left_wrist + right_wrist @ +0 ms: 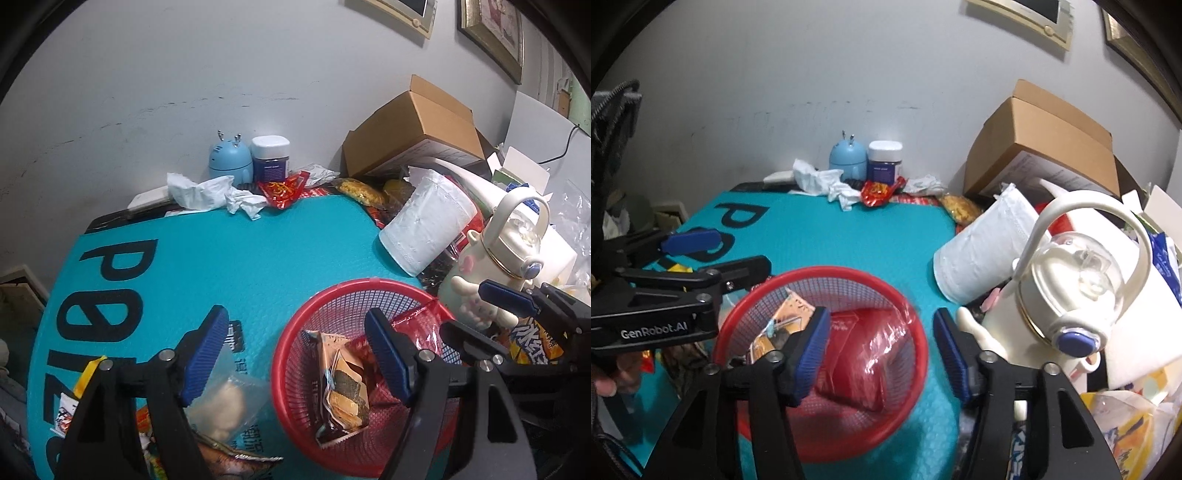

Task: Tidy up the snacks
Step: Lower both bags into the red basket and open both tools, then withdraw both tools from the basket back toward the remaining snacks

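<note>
Right gripper: jaws parted, nothing between the pads; it hangs over the red basket, above a red packet in clear wrap lying inside.
Left gripper: jaws wide, empty; one finger stands over the basket's rim, the other above a clear bag of pale pieces on the mat.
Basket contents: the red packet and an orange-and-brown snack pack, propped against the mesh wall.
Step in hand: judged to be just after a drop into the basket, both grippers free.
Next move: likely the clear bag or the printed pouch beside it; needs a low approach and a pinch on a thin, slippery edge.
Surface: teal mat with black lettering; crumpled tissue and a red wrapper at the far edge.
Room: grey scuffed wall, cardboard box, paper roll, white bottle crowding the right.
</note>
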The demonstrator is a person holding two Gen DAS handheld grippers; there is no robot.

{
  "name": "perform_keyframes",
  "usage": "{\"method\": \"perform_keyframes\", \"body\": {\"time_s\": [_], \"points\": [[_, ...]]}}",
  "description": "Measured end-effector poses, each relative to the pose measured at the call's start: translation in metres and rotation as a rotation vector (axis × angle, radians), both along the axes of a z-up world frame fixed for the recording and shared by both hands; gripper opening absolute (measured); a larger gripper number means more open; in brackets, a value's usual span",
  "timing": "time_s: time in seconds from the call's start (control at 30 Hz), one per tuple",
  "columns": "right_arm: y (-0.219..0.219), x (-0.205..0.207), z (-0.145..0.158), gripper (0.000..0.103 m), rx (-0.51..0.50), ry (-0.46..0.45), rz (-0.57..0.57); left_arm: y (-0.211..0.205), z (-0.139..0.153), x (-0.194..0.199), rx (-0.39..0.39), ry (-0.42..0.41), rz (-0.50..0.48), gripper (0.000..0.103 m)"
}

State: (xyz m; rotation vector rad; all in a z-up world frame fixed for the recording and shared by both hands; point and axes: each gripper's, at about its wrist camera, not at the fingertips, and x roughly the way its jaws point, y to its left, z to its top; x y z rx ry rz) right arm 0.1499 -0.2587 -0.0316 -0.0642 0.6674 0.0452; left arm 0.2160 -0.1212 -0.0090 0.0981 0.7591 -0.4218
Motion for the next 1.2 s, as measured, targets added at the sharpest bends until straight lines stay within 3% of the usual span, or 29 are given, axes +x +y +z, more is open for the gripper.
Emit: {"method": "perform_keyframes", "body": {"time_s": [0.67,1.2], "points": [[0.020,-0.032,0.038,0.061,0.012,-0.089,0.058,0.032,0.046,-0.048,-0.012,-0.112,0.065,0.075],[0.054,-0.069,0.065,0.068,0.025,-0.169,0.161,0.067,0.078,-0.101,-0.010,-0.196,0.133,0.075]]}}
